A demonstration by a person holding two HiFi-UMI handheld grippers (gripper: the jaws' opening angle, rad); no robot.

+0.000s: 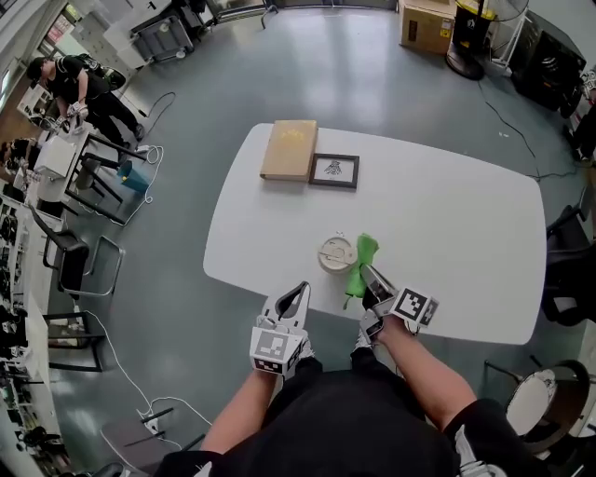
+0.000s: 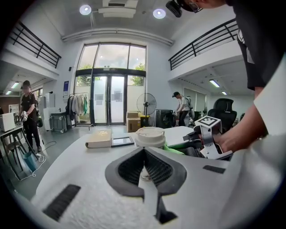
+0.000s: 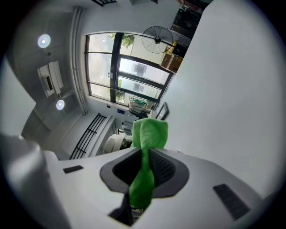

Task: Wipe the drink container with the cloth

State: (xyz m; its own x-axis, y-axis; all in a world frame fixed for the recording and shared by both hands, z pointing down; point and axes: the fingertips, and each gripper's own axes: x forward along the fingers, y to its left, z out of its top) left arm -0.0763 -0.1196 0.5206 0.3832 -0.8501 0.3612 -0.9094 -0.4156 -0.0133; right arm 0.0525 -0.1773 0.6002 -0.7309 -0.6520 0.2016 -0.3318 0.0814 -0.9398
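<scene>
A paper drink cup with a white lid [image 1: 336,253] stands upright near the front edge of the white table [image 1: 447,233]. My right gripper [image 1: 367,274] is shut on a green cloth [image 1: 361,259], which hangs just right of the cup and close against it. In the right gripper view the cloth [image 3: 149,134] sticks out past the jaws, with the cup [image 3: 117,143] to its left. My left gripper [image 1: 299,291] is shut and holds nothing, at the table's front edge, left of the cup. In the left gripper view the cup [image 2: 150,136] stands straight ahead.
A tan book [image 1: 290,149] and a small black picture frame [image 1: 334,170] lie at the table's far side. Chairs and desks [image 1: 84,177] stand on the floor to the left, where a person [image 1: 79,88] works. Boxes [image 1: 428,23] sit at the back.
</scene>
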